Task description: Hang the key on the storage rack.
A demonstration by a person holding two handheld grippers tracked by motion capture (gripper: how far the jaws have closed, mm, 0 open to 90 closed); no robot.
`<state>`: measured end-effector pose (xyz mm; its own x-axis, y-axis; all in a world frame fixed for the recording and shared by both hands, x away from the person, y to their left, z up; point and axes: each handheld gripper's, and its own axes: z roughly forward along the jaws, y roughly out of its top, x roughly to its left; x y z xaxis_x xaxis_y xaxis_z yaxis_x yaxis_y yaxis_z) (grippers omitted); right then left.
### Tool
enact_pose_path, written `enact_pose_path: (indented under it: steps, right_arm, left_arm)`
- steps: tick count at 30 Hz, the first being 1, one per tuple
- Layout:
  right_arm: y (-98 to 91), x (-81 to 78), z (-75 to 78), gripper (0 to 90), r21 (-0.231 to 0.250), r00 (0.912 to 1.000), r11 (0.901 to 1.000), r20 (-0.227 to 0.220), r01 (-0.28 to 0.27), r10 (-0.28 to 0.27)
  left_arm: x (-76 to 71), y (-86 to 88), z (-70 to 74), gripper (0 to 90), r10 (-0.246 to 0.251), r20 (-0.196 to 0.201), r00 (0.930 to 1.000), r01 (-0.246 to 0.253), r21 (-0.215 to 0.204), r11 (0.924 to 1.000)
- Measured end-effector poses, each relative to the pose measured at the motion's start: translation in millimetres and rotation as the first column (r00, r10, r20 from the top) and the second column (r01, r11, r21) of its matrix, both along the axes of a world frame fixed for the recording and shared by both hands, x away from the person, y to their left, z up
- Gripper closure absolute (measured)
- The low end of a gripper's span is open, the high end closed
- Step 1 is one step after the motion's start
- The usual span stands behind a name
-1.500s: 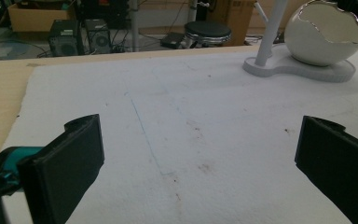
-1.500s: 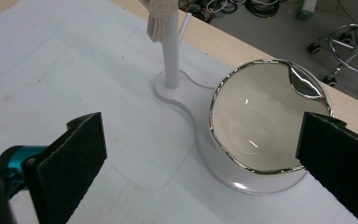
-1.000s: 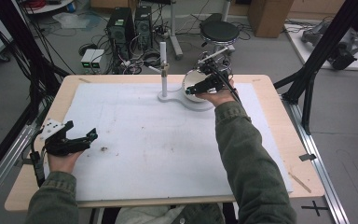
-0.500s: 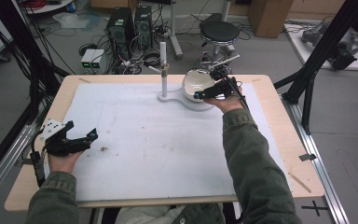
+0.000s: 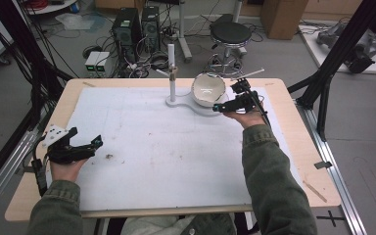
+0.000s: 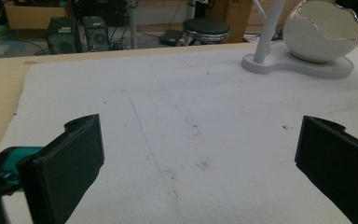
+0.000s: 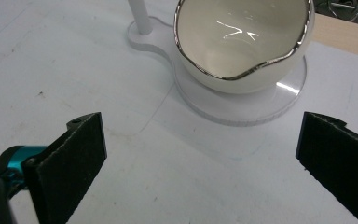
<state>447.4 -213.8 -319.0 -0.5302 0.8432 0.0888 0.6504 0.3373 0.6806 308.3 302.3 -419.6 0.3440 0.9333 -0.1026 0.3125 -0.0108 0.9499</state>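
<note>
Right gripper (image 5: 227, 104), jaws wide apart, hangs just beside bowl (image 7: 242, 39); approach step, next: close on its rim.

The white mat (image 5: 176, 147) is lying bare across its middle and near side, leaving open passage between the two grippers. At the far side, the bowl (image 5: 208, 89) is sitting on its stand (image 5: 203, 107), with the upright post (image 5: 172, 73) rising just beside it; these are blocking the far centre. The right gripper (image 5: 235, 100) is hovering just beside the bowl, jaws spread wide. The left gripper (image 5: 73, 149), also spread wide, is standing well apart at the near left edge.
</note>
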Motion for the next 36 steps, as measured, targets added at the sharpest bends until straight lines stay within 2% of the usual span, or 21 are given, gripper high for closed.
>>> enact_pose_path:
  steps: [11, 18, 28, 36]
  right_arm:
    - [-19.4, -20.4, -12.8, 0.6, 0.027, 0.9999, 0.9995, -0.002, 0.016, -0.016]
    - [-26.3, -34.2, -21.4, 0.6, 0.035, 0.9999, 0.9994, 0.015, 0.007, -0.008]
    - [-41.9, -52.5, -33.3, 0.6, 0.062, 0.9989, 0.9974, 0.030, 0.035, -0.037]
    - [-50.9, -63.2, -44.8, 0.6, 0.062, 0.9986, 0.9973, 0.035, 0.038, -0.040]
  left_arm:
    - [-0.3, -1.2, -0.3, 1.7, -0.004, -0.007, 1.0000, 0.004, 0.004, 1.0000]
    - [-0.5, -1.4, -0.5, 1.7, -0.005, -0.010, 0.9999, 0.005, 0.006, 1.0000]
    - [-0.2, -1.3, -0.8, 1.7, -0.009, -0.017, 0.9998, 0.009, 0.009, 0.9999]
    - [-0.3, -1.7, -0.9, 1.7, -0.006, -0.016, 0.9998, 0.006, 0.011, 0.9999]
